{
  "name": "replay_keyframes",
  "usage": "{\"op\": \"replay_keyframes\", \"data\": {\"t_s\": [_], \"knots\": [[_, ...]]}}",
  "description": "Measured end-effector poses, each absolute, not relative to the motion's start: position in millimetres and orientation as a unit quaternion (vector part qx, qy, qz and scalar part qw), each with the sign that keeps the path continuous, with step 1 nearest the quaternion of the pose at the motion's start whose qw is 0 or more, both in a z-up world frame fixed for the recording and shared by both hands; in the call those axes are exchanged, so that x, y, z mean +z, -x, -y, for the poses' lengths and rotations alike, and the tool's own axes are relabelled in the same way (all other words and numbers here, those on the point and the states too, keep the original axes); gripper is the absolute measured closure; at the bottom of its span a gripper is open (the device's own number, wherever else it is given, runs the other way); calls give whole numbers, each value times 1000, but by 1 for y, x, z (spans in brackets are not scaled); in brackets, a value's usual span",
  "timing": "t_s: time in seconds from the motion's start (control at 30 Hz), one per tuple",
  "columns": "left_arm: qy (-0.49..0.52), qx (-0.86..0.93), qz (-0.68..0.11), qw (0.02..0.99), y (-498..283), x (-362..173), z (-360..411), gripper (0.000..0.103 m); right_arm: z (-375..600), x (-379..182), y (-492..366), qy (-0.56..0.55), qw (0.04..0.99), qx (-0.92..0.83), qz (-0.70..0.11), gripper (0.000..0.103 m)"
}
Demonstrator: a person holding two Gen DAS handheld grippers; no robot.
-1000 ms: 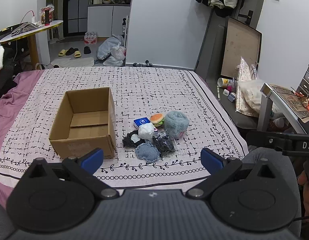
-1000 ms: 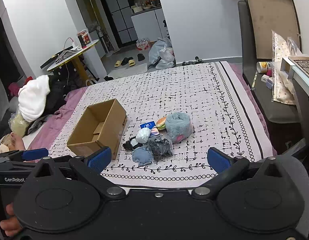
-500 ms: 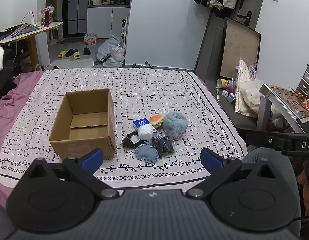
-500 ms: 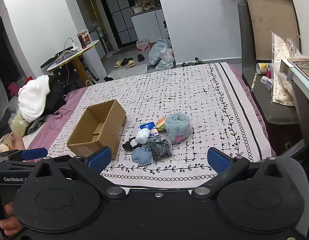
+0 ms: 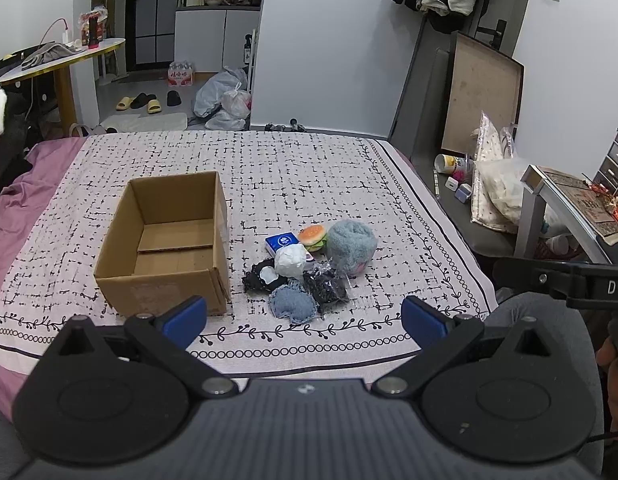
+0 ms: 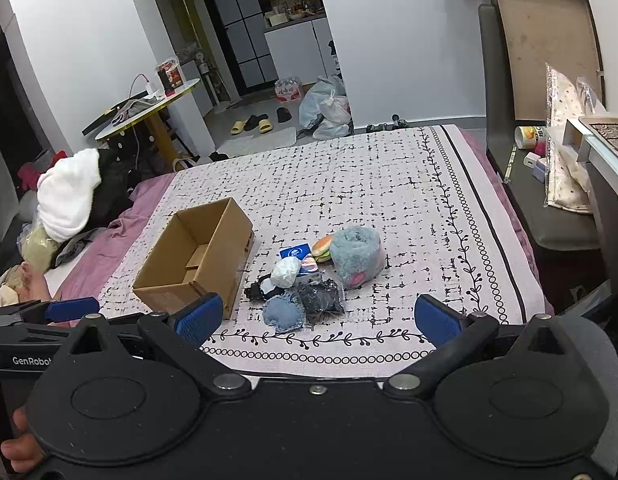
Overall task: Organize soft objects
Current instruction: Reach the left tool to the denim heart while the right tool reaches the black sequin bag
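An open, empty cardboard box [image 5: 169, 240] [image 6: 197, 258] stands on the patterned bed cover. To its right lies a small pile: a fuzzy grey-blue roll [image 5: 351, 245] [image 6: 357, 256], a burger toy [image 5: 314, 236], a blue packet [image 5: 281, 242], a white ball [image 5: 289, 261] [image 6: 285, 272], a denim heart cushion [image 5: 291, 304] [image 6: 283, 312] and dark lacy pieces [image 5: 327, 286]. My left gripper [image 5: 304, 320] is open and empty, near the bed's front edge. My right gripper [image 6: 316, 318] is open and empty, also short of the pile.
The bed cover [image 5: 309, 168] stretches behind the pile. A grey bench with bags [image 5: 489, 200] and a desk [image 5: 569, 200] stand at the right. Clothes pile [image 6: 69, 196] lies at the left. The left gripper's finger [image 6: 71, 308] shows in the right wrist view.
Both views have drifted slightly; the pile and box have not moved. Both grippers stay open.
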State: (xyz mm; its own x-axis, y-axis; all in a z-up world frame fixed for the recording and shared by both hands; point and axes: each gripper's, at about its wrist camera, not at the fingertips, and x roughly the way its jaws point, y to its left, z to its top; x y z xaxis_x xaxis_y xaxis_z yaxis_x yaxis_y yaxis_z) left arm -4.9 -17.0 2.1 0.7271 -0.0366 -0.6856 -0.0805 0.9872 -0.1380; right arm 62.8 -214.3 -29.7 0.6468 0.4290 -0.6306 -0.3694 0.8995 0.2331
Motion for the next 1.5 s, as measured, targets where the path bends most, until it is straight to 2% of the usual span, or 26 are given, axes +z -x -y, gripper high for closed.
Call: {"op": "replay_keyframes", "data": {"t_s": [0.63, 1.27, 1.5], "knots": [[105, 27, -382, 918, -21, -17, 9, 1, 210, -53, -89, -45, 901, 221, -371, 0], [127, 45, -414, 900, -65, -60, 6, 4, 216, -104, -137, -87, 876, 216, -423, 2], [132, 50, -423, 895, -80, -74, 7, 9, 215, -125, -155, -116, 856, 230, -448, 11]]}}
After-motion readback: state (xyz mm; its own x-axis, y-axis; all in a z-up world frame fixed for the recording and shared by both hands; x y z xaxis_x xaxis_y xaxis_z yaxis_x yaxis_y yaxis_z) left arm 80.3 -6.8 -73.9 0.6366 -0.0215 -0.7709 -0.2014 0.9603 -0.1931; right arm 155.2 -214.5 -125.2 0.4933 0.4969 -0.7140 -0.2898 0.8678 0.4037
